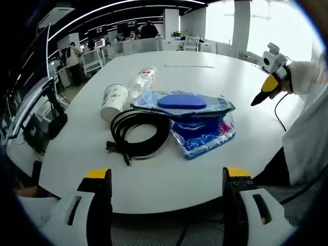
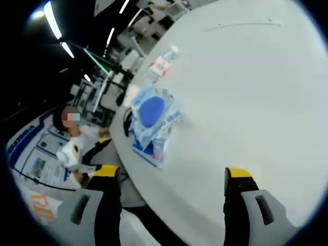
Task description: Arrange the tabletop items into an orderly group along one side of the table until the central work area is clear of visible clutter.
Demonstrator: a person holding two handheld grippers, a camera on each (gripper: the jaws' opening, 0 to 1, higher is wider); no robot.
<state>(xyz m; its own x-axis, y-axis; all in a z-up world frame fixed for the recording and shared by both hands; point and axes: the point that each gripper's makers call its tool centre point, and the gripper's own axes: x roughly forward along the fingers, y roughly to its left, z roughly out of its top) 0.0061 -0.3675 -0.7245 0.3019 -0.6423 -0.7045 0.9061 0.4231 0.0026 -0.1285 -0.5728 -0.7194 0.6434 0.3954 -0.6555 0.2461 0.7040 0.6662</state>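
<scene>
on the large white oval tabletop [image 1: 246, 92] the items already lie bunched toward the near edge, which suits the aim of keeping the middle free: in the left gripper view a white paper cup with a green print [image 1: 114, 101] stands upright at about ten o'clock of the cluster, a clear plastic bottle with a red and white label [image 1: 141, 82] lies on its side just behind it, a coiled black cable [image 1: 139, 134] rests flat in front of the cup, and a clear plastic pouch holding blue contents [image 1: 197, 120] lies touching the coil at its three o'clock side, one edge seemingly over the cable. the far half of the tabletop carries only a thin pale strip [image 1: 188, 65] near twelve o'clock, which may yet need collecting. the left gripper [image 1: 166, 197] hangs off the near edge with its jaws spread wide and nothing between them, probably held back to survey the group. the right gripper [image 2: 172, 202] is likewise wide and empty, poised over the tabletop edge; in its view the pouch [image 2: 151, 115] sits at about ten o'clock with the bottle [image 2: 160, 64] beyond it. the other gripper's yellow-tipped jaw enters the left gripper view at three o'clock, above bare surface. judging by this, the grouping looks largely done, with little beyond tightening remaining.
</scene>
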